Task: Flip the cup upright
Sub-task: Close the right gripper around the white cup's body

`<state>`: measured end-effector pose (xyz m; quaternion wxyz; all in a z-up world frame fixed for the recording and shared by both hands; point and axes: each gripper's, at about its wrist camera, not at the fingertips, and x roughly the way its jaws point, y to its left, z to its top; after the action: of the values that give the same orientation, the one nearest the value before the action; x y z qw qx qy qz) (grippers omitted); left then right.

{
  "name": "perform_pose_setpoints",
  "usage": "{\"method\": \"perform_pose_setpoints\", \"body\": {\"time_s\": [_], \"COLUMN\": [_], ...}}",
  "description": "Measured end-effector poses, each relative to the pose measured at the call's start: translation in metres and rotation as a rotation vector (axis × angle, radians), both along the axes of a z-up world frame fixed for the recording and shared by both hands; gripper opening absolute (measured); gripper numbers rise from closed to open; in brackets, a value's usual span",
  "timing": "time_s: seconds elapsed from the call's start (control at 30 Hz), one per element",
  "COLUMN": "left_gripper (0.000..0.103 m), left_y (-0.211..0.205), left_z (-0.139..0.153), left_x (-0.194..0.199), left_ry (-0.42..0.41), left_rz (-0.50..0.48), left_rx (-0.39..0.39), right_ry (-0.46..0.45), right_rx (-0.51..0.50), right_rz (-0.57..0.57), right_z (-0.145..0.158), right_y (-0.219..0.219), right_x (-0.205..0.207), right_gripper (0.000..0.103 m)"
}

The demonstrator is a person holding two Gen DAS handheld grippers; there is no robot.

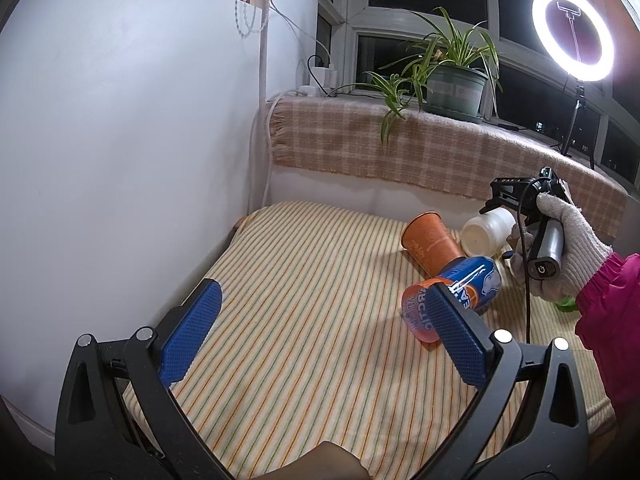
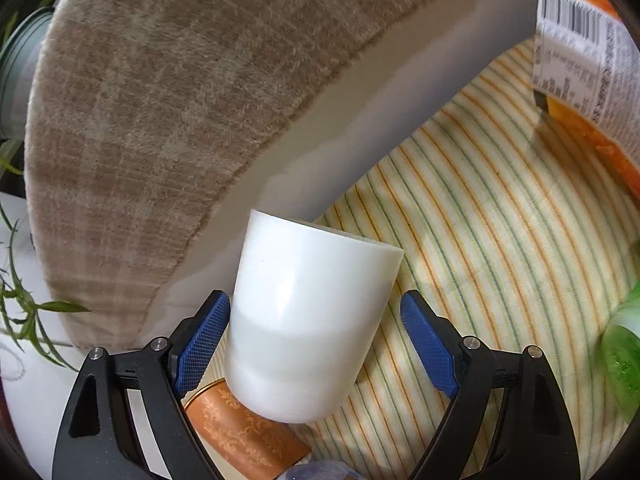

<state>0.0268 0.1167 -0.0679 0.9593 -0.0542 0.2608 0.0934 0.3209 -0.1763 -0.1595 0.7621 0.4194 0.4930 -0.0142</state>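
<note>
- The white cup lay on its side on the striped cloth, near the back of the table just below the blanket-covered sill. In the left wrist view its open mouth faced the left camera, so its base pointed toward the right hand.
- The right gripper had its blue pads on either side of the cup's body with the jaws spread. The left pad looked to be touching or just beside the wall, while the right pad stood clear with cloth showing in the gap. My reading is that the jaws straddled the cup so a squeeze could take it across its middle, which would leave room to swing it upright.
- An orange cup lay on its side just beside the white one and partly under it in the right wrist view. A blue and orange cup lay in front of that. This crowding probably explained the approach from the free base end.
- The left gripper hung above the near cloth with its jaws wide apart and nothing between them, well apart from the white cup; I judge it was kept back out of the way.
- A green bottle and a labelled packet sat off to the right, clear of the grasp.
</note>
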Motion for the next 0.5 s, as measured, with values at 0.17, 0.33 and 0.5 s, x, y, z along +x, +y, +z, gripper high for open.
{"method": "perform_pose_setpoints", "body": {"time_s": [0.17, 0.33, 0.5], "left_gripper": [0.103, 0.103, 0.103], "left_y": [0.001, 0.001, -0.001], "left_z": [-0.001, -0.001, 0.002], "left_x": [0.001, 0.002, 0.0], "left_ry": [0.001, 0.0, -0.006], "left_rz": [0.003, 0.001, -0.002], "left_rx": [0.001, 0.001, 0.01], "right_ry": [0.0, -0.021, -0.049], "right_rx": [-0.006, 0.006, 0.014], "right_rz": [0.003, 0.029, 0.056], "right_z": [0.0, -0.005, 0.007], "right_y": [0.005, 0.003, -0.004], "right_x": [0.01, 0.014, 0.008], "right_gripper": [0.085, 0.08, 0.079]}}
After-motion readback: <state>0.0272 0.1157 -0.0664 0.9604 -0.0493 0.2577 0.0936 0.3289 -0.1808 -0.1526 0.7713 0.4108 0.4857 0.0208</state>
